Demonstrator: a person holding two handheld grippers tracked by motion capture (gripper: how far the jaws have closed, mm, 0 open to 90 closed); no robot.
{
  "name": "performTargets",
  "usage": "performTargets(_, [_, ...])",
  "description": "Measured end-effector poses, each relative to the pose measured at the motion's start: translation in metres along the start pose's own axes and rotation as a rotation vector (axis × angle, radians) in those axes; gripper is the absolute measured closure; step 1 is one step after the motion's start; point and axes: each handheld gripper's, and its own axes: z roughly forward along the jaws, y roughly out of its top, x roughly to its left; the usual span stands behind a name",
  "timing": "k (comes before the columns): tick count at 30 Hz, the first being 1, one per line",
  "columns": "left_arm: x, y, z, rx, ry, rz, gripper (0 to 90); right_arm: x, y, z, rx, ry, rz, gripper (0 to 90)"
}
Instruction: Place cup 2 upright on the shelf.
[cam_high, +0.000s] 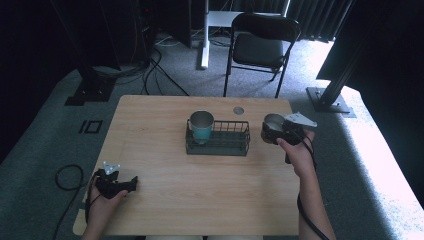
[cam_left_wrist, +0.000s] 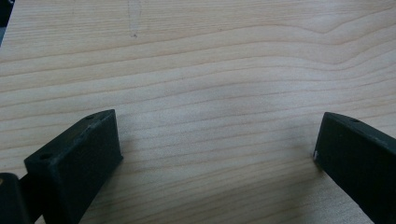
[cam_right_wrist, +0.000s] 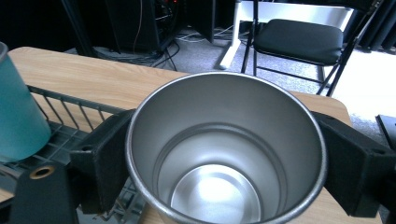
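Note:
A steel cup (cam_high: 272, 126) is held upright just right of the black wire rack (cam_high: 220, 145), with my right gripper (cam_high: 272, 132) shut on its sides. In the right gripper view the empty steel cup (cam_right_wrist: 224, 154) sits between the two black jaws, its mouth facing the camera. A teal cup (cam_high: 201, 126) stands in the left end of the rack, and the teal cup (cam_right_wrist: 18, 116) shows again at the left edge of the right gripper view. My left gripper (cam_high: 134, 183) rests low at the table's front left, open, with bare wood (cam_left_wrist: 210, 116) between its jaws.
The wooden table (cam_high: 165, 190) has a small round hole (cam_high: 238, 110) near its far edge. A black folding chair (cam_high: 260, 47) stands behind the table. Cables lie on the grey carpet at left.

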Motion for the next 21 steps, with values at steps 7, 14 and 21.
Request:
performTargets(7, [0.0,0.0,0.0,0.0,0.0,0.0,1.1,0.007,0.01,0.001,-0.006,0.021,-0.003,13.2])
performTargets(14, [0.0,0.0,0.0,0.0,0.0,0.0,1.0,0.014,0.016,0.003,-0.007,0.034,-0.012,13.2])
performTargets(21, [0.0,0.0,0.0,0.0,0.0,0.0,1.1,0.027,0.029,0.007,-0.018,0.059,-0.023,13.1])
